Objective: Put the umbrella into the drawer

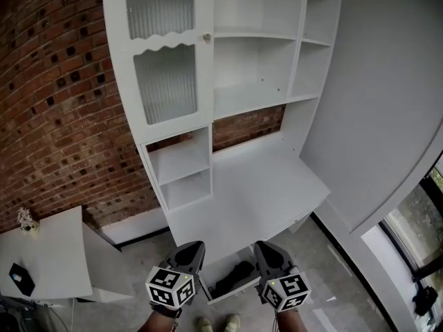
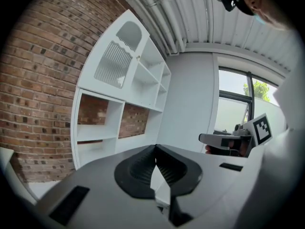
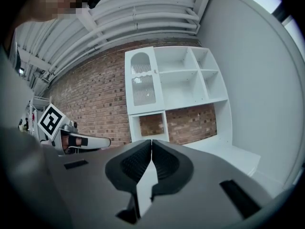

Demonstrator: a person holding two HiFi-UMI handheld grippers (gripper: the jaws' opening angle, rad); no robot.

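Both left claw (image 2: pixel 156 149) and right claw (image 3: pixel 151 142) hang clenched, empty, above the drawer (image 1: pixel 232 294) rim

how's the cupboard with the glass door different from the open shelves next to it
The cupboard is shut, fronted by two ribbed glass panes and a small knob; the open shelves have no front, so their white backs show. The cupboard is one narrow bay; the open shelves spread over two columns. Both are white and sit in the same unit above the desk.
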